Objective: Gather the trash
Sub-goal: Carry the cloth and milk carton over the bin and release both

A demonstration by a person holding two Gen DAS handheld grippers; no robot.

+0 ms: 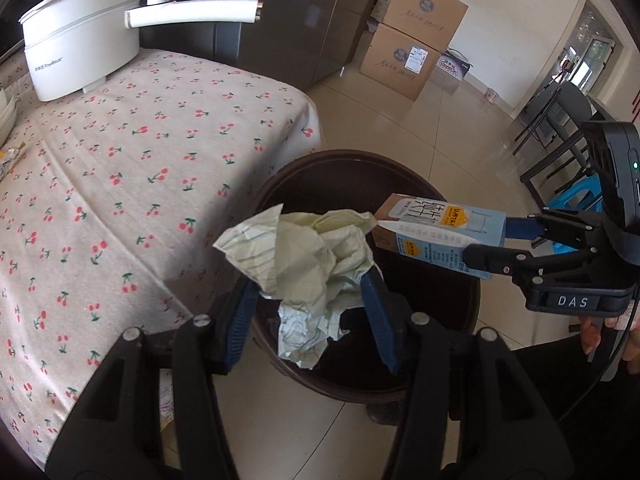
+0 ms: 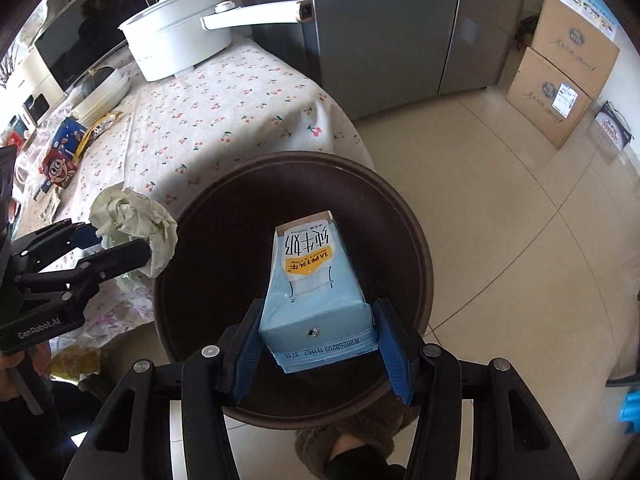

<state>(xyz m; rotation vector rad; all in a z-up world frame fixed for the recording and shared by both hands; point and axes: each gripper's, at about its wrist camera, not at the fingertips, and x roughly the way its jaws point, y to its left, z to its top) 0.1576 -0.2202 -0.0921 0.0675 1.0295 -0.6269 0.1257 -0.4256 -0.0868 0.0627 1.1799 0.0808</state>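
Two grippers hang over the dark bin (image 2: 416,240): left gripper (image 1: 308,308) clamps crumpled paper (image 1: 308,256), right gripper (image 2: 316,344) a milk carton (image 2: 316,296). Releasing well means centring each above the opening before parting the jaws.

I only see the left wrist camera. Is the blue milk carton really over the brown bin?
Observer: Yes. The light-blue milk carton, clamped in the right tongs, hangs over the middle of the round dark-brown bin.
Operator: Any more trash?
Observer: A red cartoon-face packet and a blue packet lie on the cherry-print tablecloth.
Operator: And my paper?
Observer: The crumpled pale-green paper in the left tongs shows beside the bin's left rim, not over its middle.
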